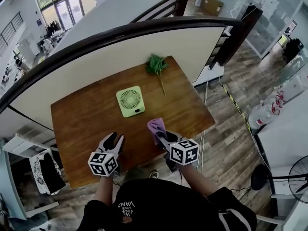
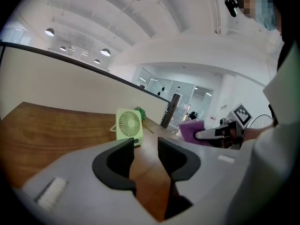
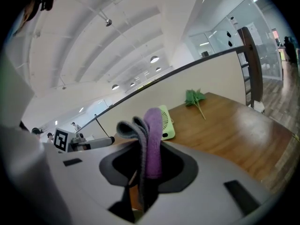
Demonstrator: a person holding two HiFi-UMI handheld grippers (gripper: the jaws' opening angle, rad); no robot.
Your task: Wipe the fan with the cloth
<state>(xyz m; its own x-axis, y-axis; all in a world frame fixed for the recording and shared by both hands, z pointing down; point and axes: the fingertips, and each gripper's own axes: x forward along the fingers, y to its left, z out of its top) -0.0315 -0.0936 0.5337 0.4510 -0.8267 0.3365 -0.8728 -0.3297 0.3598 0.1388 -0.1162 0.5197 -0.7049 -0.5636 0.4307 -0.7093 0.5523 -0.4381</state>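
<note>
A pale green square fan (image 1: pixel 130 101) stands near the middle of the wooden table (image 1: pixel 77 119); it also shows in the left gripper view (image 2: pixel 129 124) and behind the cloth in the right gripper view (image 3: pixel 167 123). My right gripper (image 1: pixel 161 135) is shut on a folded purple and grey cloth (image 1: pixel 156 127), which sticks up between its jaws (image 3: pixel 149 139). It hovers over the table's near edge, short of the fan. My left gripper (image 1: pixel 111 140) is open and holds nothing, its jaws (image 2: pixel 146 154) pointing toward the fan from the near edge.
A green leafy sprig (image 1: pixel 156 65) lies at the table's far corner, beyond the fan. A curved dark railing (image 1: pixel 120 32) and a white panel run behind the table. To the right the table ends above a wood floor (image 1: pixel 231 129).
</note>
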